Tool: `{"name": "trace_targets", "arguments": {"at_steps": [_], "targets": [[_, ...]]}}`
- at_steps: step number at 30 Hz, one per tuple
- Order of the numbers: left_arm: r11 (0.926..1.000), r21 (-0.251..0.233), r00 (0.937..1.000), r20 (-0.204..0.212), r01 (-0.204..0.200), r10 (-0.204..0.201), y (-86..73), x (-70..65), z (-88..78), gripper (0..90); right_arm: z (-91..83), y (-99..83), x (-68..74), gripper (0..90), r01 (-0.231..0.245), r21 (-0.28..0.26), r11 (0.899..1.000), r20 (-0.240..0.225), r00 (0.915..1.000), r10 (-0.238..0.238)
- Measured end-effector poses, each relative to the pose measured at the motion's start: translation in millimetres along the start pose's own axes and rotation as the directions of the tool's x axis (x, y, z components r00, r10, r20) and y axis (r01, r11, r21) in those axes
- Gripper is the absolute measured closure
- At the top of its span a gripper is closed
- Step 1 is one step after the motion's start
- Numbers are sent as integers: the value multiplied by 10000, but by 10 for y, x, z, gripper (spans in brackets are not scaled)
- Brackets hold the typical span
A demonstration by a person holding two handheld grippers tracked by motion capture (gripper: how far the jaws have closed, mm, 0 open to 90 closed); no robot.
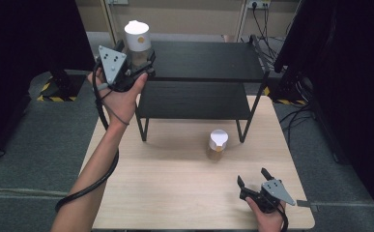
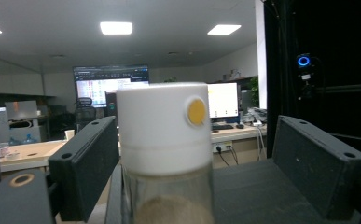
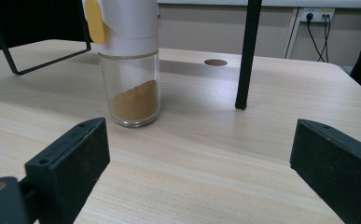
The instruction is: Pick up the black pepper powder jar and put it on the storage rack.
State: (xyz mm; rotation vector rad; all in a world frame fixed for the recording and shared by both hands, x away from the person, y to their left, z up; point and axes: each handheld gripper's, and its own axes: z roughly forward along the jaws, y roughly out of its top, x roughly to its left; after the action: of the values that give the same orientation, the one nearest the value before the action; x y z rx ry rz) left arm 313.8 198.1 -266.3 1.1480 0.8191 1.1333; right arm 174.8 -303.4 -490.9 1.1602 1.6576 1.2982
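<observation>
Nearest the person, the right gripper (image 1: 254,182) is resting low over the front right of the pale wood-grain table (image 1: 165,193), its blocky black jaws spread wide with nothing between them. It is probably being kept clear while the other hand works, lined up toward the jar on the table (image 3: 129,84). That jar is standing upright a little ahead of it, just in front of the rack's front right leg (image 3: 246,53). It is a clear glass cylinder with brownish powder settled in the bottom, under a tall white plastic cap with a round yellow tab.

Farther off, the left gripper (image 1: 137,60) is reaching to the top left corner of the two-tier black rack (image 1: 208,60), whose flat matte shelves are sitting on thin metal legs. A second jar (image 2: 162,140) of the same make is standing upright on that upper shelf, right at the corner. The left jaws are standing released on either side of it, with a visible gap at each side, so the jar is carrying its own weight on the shelf. Judging by this, it has been set there for storage and the hand is about to draw away.
</observation>
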Motion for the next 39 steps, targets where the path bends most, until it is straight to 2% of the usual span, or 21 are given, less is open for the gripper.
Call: {"name": "trace_targets", "arguments": {"at_steps": [4, 14, 21, 28, 39], "targets": [[9999, -69, 9999, 108, 88, -87, -75, -10, -96, 145, 2, 3, 0, 50, -3, 19, 10000, -5, 10000, 3], [9999, -105, 9990, 440, -21, 26, -223, -47, -299, 145, 1, 3, 3, 50, 2, 16, 10000, 7, 10000, -2], [10000, 31, 9976, 686, -64, 62, -382, -53, -455, 145, 2, 5, 6, 50, 26, 26, 10000, 12, 10000, -26], [9998, 178, 9964, 843, 85, -100, -573, -64, -582, 145, 4, 6, 9, 50, 44, 27, 10000, 15, 10000, -44], [9985, 489, 9937, 1079, 236, -288, -829, -87, -682, 143, 3, 4, 8, 50, 35, 20, 10000, 8, 10000, -35]]}}
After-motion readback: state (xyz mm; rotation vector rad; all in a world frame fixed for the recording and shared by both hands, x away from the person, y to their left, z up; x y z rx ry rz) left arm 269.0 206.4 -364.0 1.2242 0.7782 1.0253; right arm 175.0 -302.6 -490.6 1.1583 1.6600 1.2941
